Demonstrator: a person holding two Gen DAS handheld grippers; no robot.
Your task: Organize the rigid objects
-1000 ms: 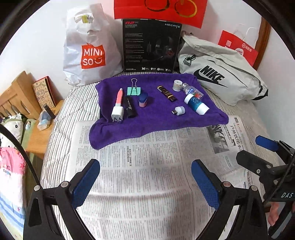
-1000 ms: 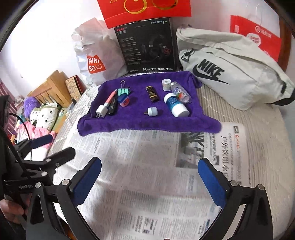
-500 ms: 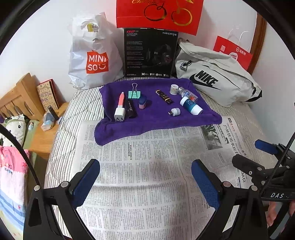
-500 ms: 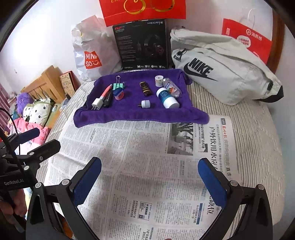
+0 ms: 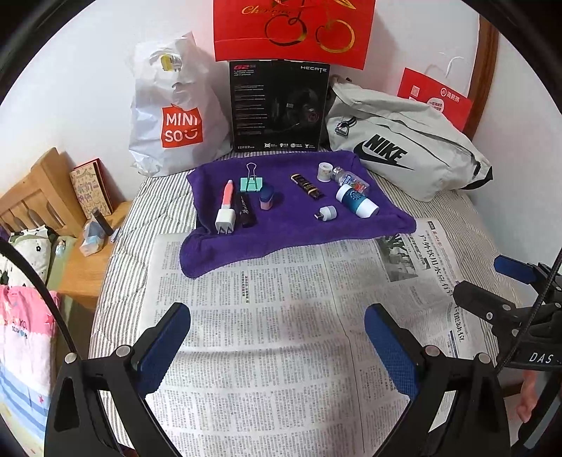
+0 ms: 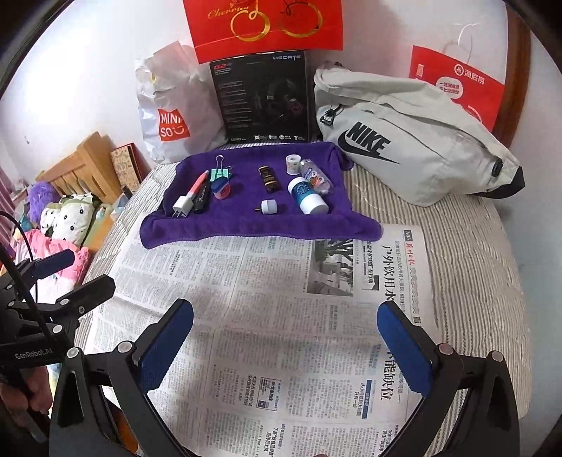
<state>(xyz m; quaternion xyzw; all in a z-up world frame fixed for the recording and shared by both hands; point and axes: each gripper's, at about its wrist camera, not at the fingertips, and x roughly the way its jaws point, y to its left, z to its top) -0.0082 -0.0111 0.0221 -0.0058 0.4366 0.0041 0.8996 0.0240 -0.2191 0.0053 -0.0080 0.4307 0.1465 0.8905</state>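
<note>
- A spread newspaper [image 5: 267, 337] fills the lower half of both wrist views, laid flat over a striped bed cover [image 6: 467, 246]
- A grey Nike bag [image 5: 397, 147] slumps at upper right, with a white Miniso bag [image 5: 172, 116] at upper left and a black headset box [image 5: 277, 105] upright between them under a red gift bag [image 5: 291, 28]
- A purple towel [image 5: 291, 225] lies across the centre of the frame, its near edge overlapping the newspaper, and carries all the small items
- The left gripper [image 5: 277, 342] hangs over the newspaper at the bottom of its view, jaws spread wide with nothing between them
- The right gripper [image 6: 284, 341] hovers likewise at the bottom of its view, released and empty, well apart from the towel
- On the towel's right side a blue-and-white bottle [image 5: 356, 199] lies on its side, a clear small bottle [image 5: 349, 178] just behind it, a white tape roll [image 5: 325, 172] beside that
- Toward the towel's left, a white charger plug [image 5: 224, 219] sits touching a pink pen [image 5: 227, 193] and a black tube [image 5: 246, 210], near a green binder clip [image 5: 251, 181]
- Mid-towel lie a dark lighter-shaped case [image 5: 307, 186] and a small white adapter [image 5: 326, 213]
</note>
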